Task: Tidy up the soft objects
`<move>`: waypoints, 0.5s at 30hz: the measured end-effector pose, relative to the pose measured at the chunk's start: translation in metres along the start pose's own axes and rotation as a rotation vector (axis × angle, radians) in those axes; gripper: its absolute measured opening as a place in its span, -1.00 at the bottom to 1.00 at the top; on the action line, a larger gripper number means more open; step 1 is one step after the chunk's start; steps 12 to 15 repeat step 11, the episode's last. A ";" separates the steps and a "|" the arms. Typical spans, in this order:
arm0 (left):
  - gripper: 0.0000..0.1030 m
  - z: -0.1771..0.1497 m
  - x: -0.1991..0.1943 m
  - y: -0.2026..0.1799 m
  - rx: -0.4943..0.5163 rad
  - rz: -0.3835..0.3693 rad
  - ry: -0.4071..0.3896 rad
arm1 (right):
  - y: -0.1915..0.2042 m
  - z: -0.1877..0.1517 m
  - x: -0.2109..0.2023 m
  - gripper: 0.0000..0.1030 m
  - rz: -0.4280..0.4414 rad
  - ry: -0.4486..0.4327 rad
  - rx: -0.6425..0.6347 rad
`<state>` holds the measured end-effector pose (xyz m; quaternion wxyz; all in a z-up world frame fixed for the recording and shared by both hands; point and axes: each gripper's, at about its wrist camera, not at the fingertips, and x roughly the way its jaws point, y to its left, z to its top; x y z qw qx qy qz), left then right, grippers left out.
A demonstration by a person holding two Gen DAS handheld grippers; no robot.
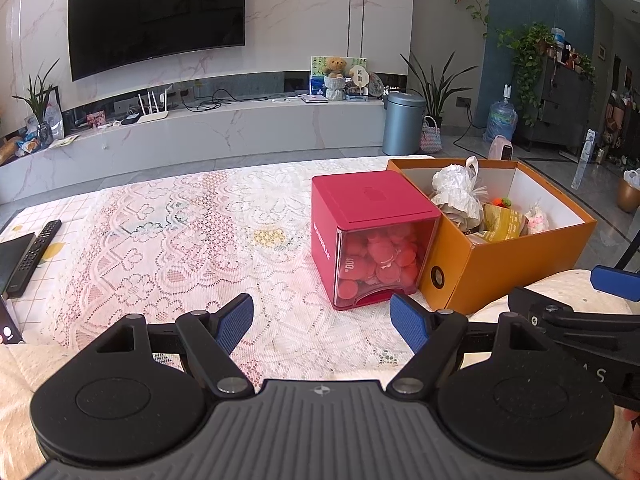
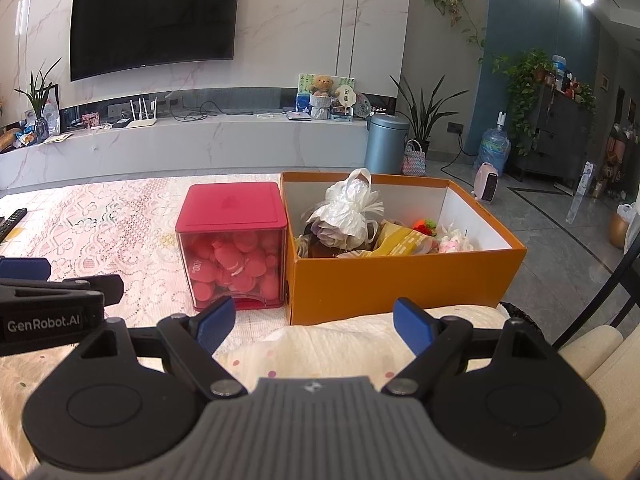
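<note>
An orange cardboard box point(image 1: 492, 268) point(image 2: 400, 280) stands on the lace-covered table and holds a knotted white plastic bag point(image 1: 458, 190) point(image 2: 350, 210), yellow packets point(image 2: 396, 240) and a small pink-white fluffy thing point(image 1: 536, 220) point(image 2: 454, 242). To its left, touching it, stands a red cube container point(image 1: 372, 200) point(image 2: 232, 208) with a clear front full of red soft pieces. My left gripper point(image 1: 322, 326) is open over the tablecloth, short of the cube. Short of the box, my right gripper point(image 2: 314, 326) is open over a cream cushion point(image 2: 340, 348). Nothing is between either pair of fingers.
Two remote controls point(image 1: 38, 250) and a dark flat device lie at the table's left edge. Beyond the table are a TV wall with a low marble shelf, a grey bin point(image 1: 402, 122), plants, a water jug point(image 2: 494, 148) and a small heater point(image 2: 486, 176) on the floor.
</note>
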<state>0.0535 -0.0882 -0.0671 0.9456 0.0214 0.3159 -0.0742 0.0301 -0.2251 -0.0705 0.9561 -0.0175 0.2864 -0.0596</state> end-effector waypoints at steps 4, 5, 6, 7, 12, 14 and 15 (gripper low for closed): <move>0.77 0.000 -0.001 0.001 -0.006 -0.005 -0.004 | 0.000 0.000 0.000 0.65 0.000 0.000 0.000; 0.77 0.000 -0.002 0.001 -0.007 -0.006 -0.005 | 0.000 0.000 0.000 0.65 0.001 0.001 0.000; 0.77 0.000 -0.002 0.001 -0.007 -0.007 -0.006 | 0.000 0.000 0.000 0.65 0.001 0.001 -0.001; 0.77 0.000 -0.002 0.001 -0.006 -0.008 -0.007 | 0.000 0.001 0.001 0.65 0.001 0.002 -0.001; 0.77 0.000 -0.003 0.001 -0.006 -0.009 -0.008 | 0.001 0.000 0.002 0.65 0.003 0.004 -0.004; 0.77 0.000 -0.003 0.001 -0.006 -0.009 -0.008 | 0.001 0.000 0.002 0.65 0.003 0.004 -0.004; 0.77 0.000 -0.003 0.001 -0.006 -0.009 -0.008 | 0.001 0.000 0.002 0.65 0.003 0.004 -0.004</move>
